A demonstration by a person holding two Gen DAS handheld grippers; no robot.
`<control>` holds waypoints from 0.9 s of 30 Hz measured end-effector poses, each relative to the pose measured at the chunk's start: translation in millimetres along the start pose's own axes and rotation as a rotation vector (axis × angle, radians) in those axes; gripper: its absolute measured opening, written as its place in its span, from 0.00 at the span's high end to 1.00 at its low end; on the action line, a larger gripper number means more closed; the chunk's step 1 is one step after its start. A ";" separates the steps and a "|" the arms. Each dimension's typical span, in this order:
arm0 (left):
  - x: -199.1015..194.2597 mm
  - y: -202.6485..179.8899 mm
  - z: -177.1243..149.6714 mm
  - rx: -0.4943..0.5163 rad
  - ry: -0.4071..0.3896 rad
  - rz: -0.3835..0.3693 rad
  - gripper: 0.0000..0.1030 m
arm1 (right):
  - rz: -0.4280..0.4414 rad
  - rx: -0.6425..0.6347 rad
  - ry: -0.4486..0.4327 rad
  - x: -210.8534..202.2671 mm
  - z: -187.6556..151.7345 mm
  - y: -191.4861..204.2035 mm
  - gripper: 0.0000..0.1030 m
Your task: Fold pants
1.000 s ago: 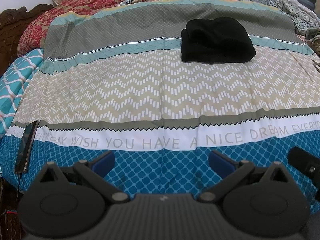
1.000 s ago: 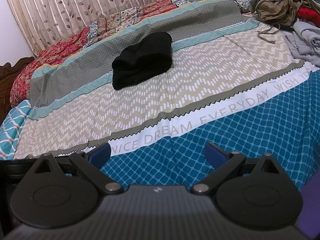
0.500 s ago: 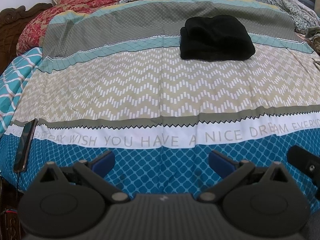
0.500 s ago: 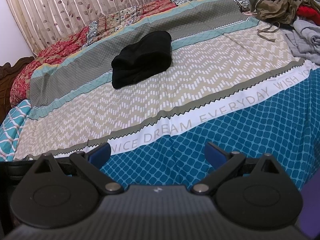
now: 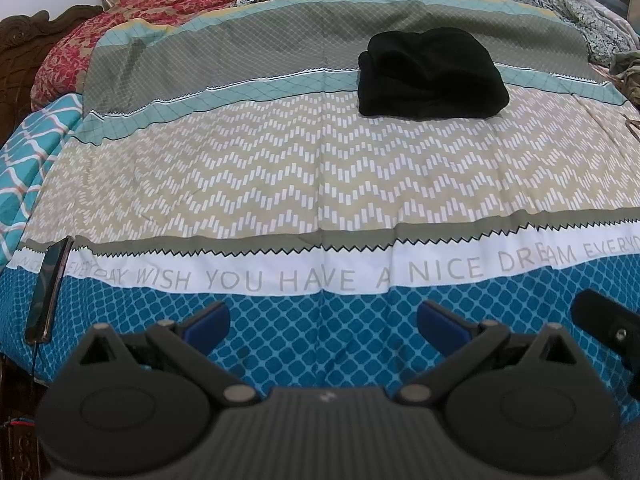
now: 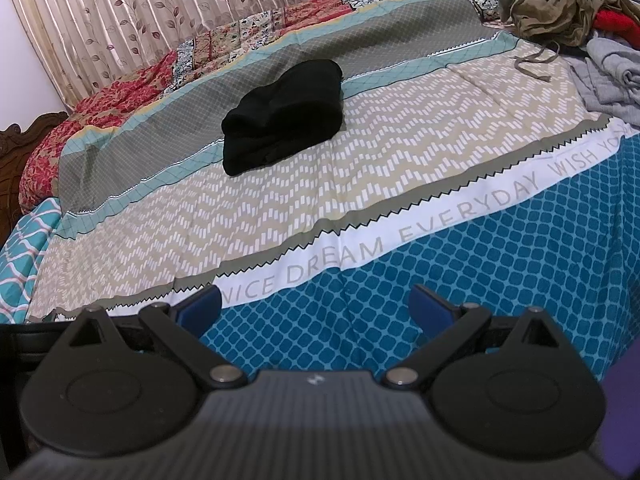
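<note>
Black pants (image 5: pixel 430 74) lie folded in a compact bundle on the patterned bedspread (image 5: pixel 280 168), far from me, on the grey and teal stripes. They also show in the right wrist view (image 6: pixel 284 116). My left gripper (image 5: pixel 322 320) is open and empty over the blue edge of the bed, well short of the pants. My right gripper (image 6: pixel 316 306) is open and empty, also over the blue edge. The tip of the right gripper shows at the right edge of the left wrist view (image 5: pixel 604 320).
A phone (image 5: pixel 50 284) lies at the bed's near left edge. A pile of loose clothes (image 6: pixel 568 4) sits at the far right, with grey garments (image 6: pixel 612 76) in front of it. A wooden headboard (image 5: pixel 24 52) and curtains (image 6: pixel 160 12) are behind.
Both grippers stay open and empty. The views shift only slightly; the pants have not moved.
</note>
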State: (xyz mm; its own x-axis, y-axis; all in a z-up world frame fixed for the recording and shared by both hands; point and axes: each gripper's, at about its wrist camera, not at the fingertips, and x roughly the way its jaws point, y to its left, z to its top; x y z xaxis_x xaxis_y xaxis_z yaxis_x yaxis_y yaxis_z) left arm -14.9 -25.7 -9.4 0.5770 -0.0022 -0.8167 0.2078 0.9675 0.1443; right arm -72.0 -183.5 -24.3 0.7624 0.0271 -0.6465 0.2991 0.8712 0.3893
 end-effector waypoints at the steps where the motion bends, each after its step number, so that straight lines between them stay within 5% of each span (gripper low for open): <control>1: 0.1 -0.1 -0.3 0.000 0.000 0.000 0.00 | 0.000 0.000 0.000 -0.1 0.0 0.1 0.02; 27: -2.0 -0.8 1.5 0.017 -0.010 -0.001 0.00 | 0.004 -0.002 -0.013 -0.7 2.9 -0.5 0.02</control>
State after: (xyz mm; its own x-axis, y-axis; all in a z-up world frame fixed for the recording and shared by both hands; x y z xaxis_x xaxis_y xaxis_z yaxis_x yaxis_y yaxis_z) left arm -15.0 -26.8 -7.0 0.5846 -0.0061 -0.8113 0.2218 0.9631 0.1526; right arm -71.0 -185.3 -22.1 0.7711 0.0247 -0.6362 0.2944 0.8722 0.3906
